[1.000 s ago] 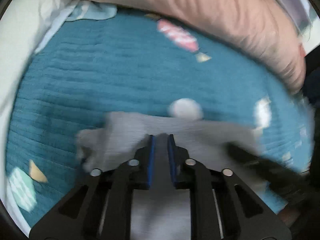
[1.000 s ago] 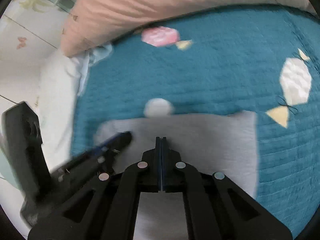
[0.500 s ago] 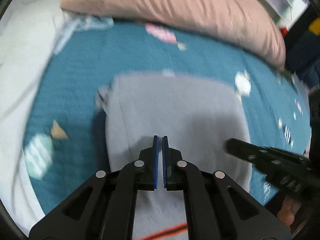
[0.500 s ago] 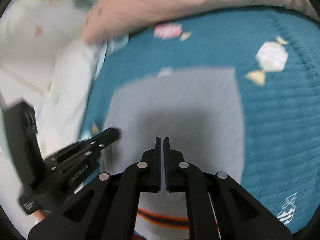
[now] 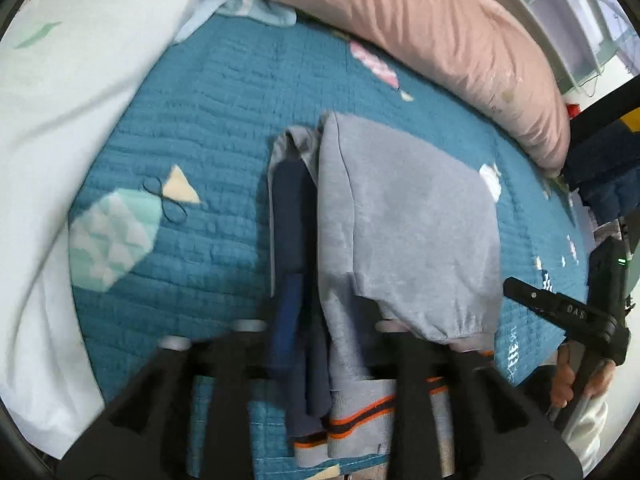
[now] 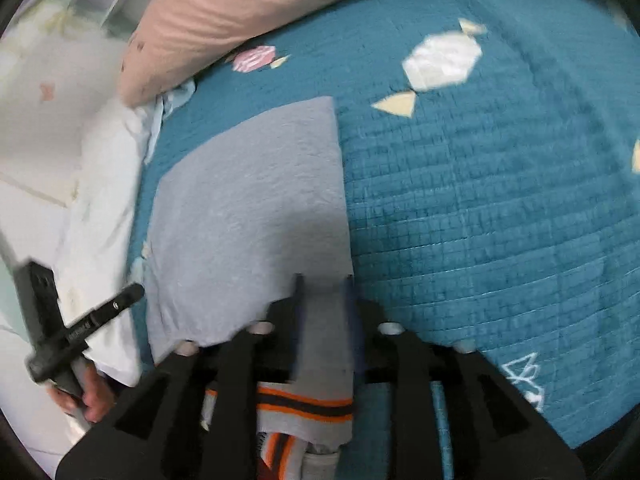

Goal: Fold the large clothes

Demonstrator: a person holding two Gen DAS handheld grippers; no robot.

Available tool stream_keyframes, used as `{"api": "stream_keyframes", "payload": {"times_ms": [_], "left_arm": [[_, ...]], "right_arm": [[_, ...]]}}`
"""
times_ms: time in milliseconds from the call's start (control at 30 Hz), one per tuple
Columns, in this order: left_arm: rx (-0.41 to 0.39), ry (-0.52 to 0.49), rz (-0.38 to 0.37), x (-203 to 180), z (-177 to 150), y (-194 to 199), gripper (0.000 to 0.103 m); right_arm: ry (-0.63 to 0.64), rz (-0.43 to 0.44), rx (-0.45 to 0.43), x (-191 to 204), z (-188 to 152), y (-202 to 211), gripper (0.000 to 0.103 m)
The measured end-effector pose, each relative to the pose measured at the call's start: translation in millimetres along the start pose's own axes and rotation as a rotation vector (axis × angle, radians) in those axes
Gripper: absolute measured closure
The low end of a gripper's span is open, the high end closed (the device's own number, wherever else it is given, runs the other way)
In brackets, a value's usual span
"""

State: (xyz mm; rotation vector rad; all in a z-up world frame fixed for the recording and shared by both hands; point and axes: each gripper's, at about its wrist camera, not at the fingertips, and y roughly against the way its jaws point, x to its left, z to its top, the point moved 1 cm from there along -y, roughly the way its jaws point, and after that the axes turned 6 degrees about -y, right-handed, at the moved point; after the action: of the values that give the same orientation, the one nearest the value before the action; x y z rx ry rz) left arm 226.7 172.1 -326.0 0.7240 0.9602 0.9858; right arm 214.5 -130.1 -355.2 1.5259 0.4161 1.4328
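Left wrist view: both grippers, left (image 5: 320,320) and right (image 6: 324,300), stand spread open over the folded gray sweatshirt (image 5: 404,216) on the teal quilt (image 5: 200,128).

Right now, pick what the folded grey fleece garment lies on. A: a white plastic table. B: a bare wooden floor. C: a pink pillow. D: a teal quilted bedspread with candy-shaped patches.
D: in both wrist views the folded grey fleece garment rests flat on the teal quilted bedspread, whose candy-shaped patches show around it; the pink pillow lies beyond, apart from it.
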Motion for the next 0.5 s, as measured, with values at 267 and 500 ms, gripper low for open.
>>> {"api": "stream_keyframes", "payload": {"times_ms": [267, 500], "left_arm": [[0.137, 0.127, -0.171, 36.3, 5.6, -56.8, 0.034], [0.137, 0.222, -0.371, 50.0, 13.8, -64.7, 0.053]], "right_arm": [[-0.039, 0.063, 0.051, -6.1, 11.9, -37.1, 0.048], [-0.191, 0.231, 0.075, -23.4, 13.4, -44.4, 0.048]]}}
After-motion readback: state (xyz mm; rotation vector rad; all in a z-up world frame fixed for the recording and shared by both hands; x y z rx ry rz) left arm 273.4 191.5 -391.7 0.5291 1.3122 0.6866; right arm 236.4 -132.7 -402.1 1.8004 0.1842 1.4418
